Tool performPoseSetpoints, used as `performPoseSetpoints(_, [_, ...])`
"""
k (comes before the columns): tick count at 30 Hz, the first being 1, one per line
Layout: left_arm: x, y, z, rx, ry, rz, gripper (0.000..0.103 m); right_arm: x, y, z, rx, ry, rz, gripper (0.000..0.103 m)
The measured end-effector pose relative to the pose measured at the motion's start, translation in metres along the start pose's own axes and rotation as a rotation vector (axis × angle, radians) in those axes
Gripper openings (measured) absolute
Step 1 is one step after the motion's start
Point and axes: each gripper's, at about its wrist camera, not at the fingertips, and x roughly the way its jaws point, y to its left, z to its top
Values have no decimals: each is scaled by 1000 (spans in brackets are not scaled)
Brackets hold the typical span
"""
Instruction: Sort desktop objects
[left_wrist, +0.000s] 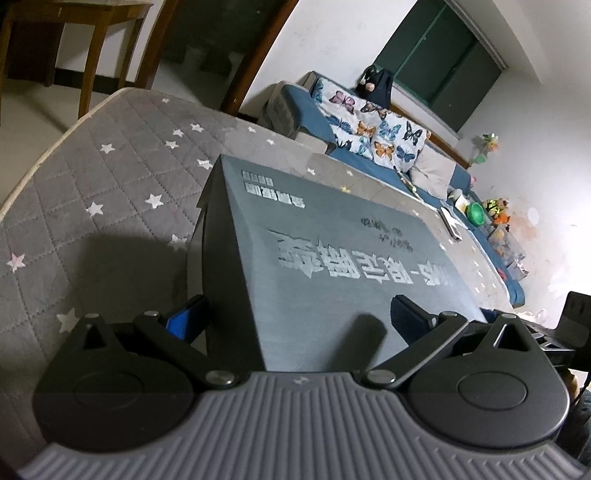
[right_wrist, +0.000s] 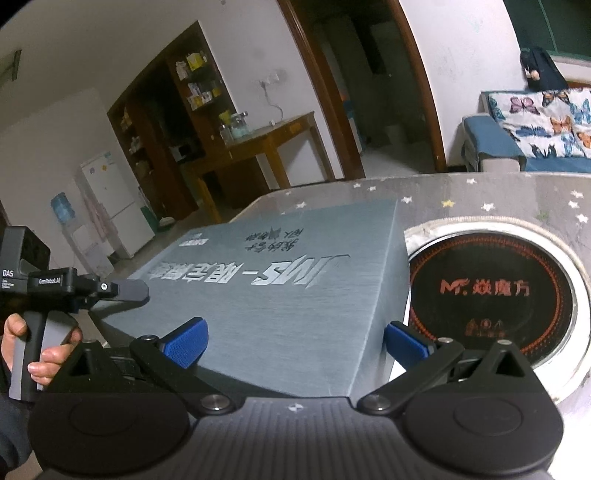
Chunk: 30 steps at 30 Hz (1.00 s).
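Nearest the lens, the left gripper (left_wrist: 297, 306) has its jaws spread wide with a large grey box (left_wrist: 332, 240) filling the space between them. Its left blue pad sits just beside the box's dark side face, and its right finger lies against or over the lettered top. Whether the pads actually press on the cardboard cannot be told from here. Ahead of this claw the box runs out across the star-printed quilted cover (left_wrist: 110, 177) of the table. To the right, the right gripper (right_wrist: 295, 328) straddles the near right corner of the same box, with its left pad over the top face and its right pad just beside the narrow right wall. Its jaws are equally wide, and its grip is equally unsettled. Left of this claw, a hand (right_wrist: 37, 354) holds the handle of the other gripper, whose finger reaches onto the box's far-left edge. Just right of the claw, a round black cooktop (right_wrist: 491, 288) is set into the table, close beside the box's wall. Judging by the two claws on opposite ends, the step in hand is a two-handed carry of the box, either taking it up or letting it down. The views fit both. Either way, both ends must stay level, and the right wall must stay clear of the cooktop's rim.
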Motion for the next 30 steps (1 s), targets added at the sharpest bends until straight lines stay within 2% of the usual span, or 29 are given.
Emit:
performPoseSetpoints(7, [6, 5, -4, -14, 25, 3, 103, 4, -11, -6, 39, 18, -1, 103])
performPoseSetpoints(17, [-6, -12, 9, 58, -33, 4, 103, -4, -3, 0, 7, -17, -3, 103])
performPoseSetpoints(25, [-24, -10, 16, 29, -98, -50, 103, -13, 7, 12, -22, -69, -2, 103])
performPoseSetpoints(30, [-24, -16, 19, 55, -105, -38, 103, -12, 9, 10, -30, -65, -11, 103])
